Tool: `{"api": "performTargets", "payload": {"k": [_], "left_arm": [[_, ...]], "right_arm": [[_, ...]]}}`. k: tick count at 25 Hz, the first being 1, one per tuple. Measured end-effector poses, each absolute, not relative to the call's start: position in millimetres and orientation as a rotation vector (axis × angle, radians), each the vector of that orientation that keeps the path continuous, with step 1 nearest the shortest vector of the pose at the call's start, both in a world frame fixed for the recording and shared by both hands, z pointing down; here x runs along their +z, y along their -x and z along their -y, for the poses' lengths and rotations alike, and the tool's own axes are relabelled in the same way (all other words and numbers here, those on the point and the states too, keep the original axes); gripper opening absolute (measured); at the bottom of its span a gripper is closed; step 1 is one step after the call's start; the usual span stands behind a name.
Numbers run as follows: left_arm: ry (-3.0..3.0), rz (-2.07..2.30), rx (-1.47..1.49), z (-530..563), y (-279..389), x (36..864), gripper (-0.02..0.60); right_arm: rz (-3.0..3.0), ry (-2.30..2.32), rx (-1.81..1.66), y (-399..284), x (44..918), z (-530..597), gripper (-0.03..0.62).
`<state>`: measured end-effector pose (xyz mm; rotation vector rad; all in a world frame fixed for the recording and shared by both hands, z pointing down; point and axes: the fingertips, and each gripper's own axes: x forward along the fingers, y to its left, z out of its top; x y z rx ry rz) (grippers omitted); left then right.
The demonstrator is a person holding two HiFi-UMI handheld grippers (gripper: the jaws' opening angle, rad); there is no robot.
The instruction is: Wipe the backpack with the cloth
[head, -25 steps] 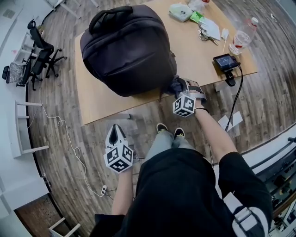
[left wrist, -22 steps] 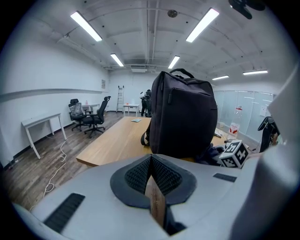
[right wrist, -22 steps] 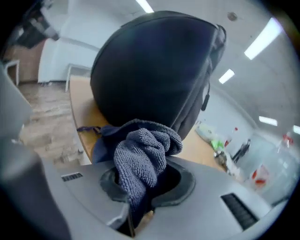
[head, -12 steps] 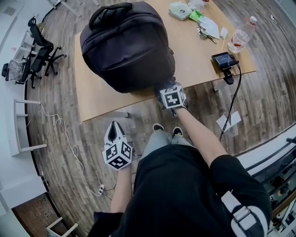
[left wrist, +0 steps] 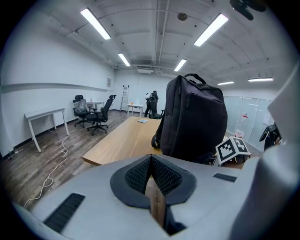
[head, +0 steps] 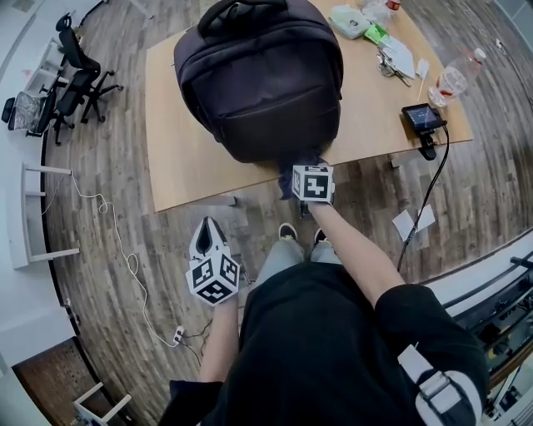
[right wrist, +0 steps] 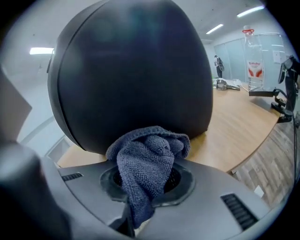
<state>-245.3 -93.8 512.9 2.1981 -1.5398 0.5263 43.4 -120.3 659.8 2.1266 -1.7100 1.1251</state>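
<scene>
A black backpack (head: 258, 79) stands upright on the wooden table (head: 191, 166), filling most of the right gripper view (right wrist: 136, 65) and showing in the left gripper view (left wrist: 194, 117). My right gripper (head: 298, 170) is shut on a grey-blue cloth (right wrist: 147, 161), bunched against the backpack's lower front edge near the table's near side; the cloth (head: 287, 179) peeks out beside the marker cube. My left gripper (head: 208, 237) hangs shut and empty over the floor, below the table's near edge, its pads (left wrist: 151, 174) pressed together.
At the table's far right lie a water bottle (head: 454, 79), a small screen on a clamp (head: 423, 118) with a cable, keys (head: 393, 66) and a pouch (head: 350, 21). Office chairs (head: 71, 83) and a white table (head: 37, 216) stand left. A cord (head: 125, 258) trails on the floor.
My right gripper has slid left along the backpack's lower edge with the cloth and rolled, so its cube now faces up. The left gripper shifted slightly.
</scene>
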Motion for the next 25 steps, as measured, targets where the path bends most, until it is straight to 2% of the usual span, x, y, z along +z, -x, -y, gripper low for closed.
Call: {"api": "performTargets", "payload": {"k": [13, 25], "left_arm": [[-2.147, 1.527, 0.44, 145.4, 311.3, 516.2, 0.014], [-2.157, 1.504, 0.347, 167.2, 349.0, 525.3, 0.014]], "right_arm": [[1.81, -2.058, 1.385, 63.6, 654.6, 161.6, 0.072], [1.963, -2.039, 2.155, 128.1, 594.7, 179.2, 0.072]]}}
